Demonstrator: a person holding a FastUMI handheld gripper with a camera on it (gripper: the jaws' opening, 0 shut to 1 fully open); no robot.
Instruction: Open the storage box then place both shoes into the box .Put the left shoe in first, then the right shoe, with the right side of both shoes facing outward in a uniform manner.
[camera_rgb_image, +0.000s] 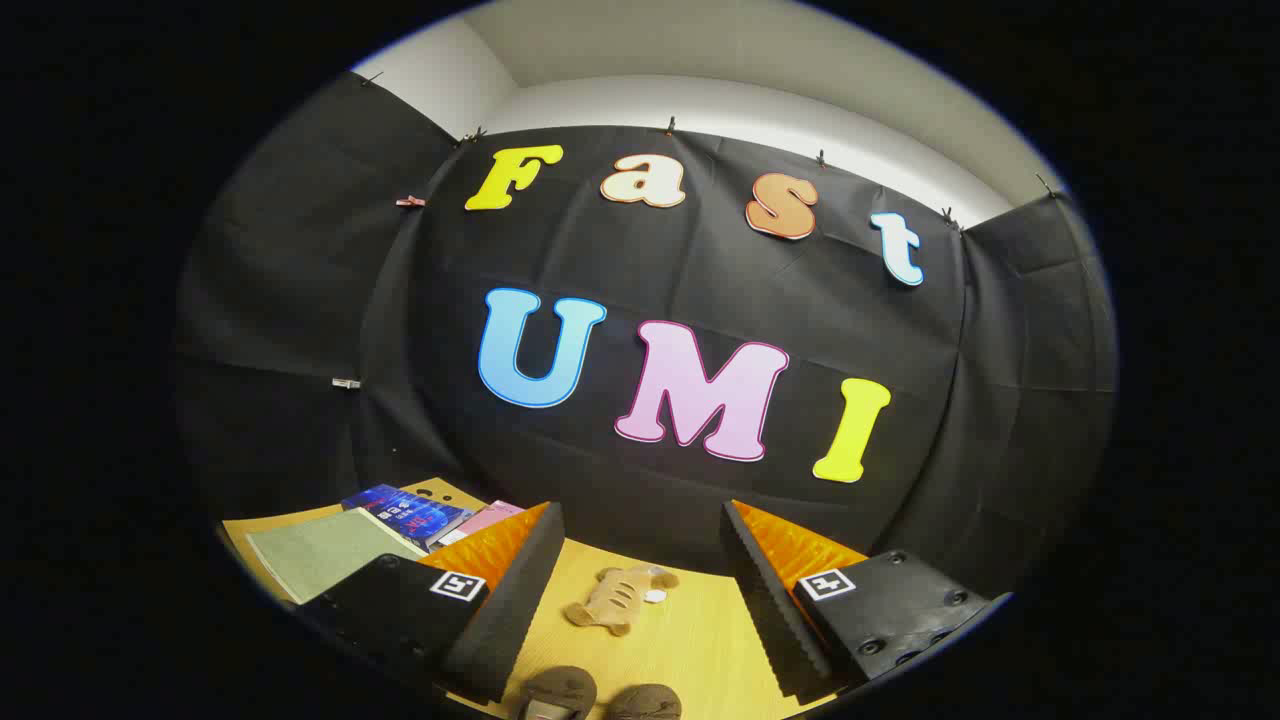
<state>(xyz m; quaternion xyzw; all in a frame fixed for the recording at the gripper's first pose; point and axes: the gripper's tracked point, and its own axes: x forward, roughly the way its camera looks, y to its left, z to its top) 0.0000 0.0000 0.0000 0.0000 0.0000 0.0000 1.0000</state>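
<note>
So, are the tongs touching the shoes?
Apart. The gripper view shows the open tongs with bare table between each finger and the shoes.

Not much legible tbh. The blue book (405, 512) had print on its cover, but it was too small & blurry to make out. The gripper (640, 515) carried two square b/w marker tags, a left tag (458, 585) and a right tag (826, 583). Both were just patterns, no letters or nos. I could read. Its fingers were spread wide apart, gripping nothing.
</note>
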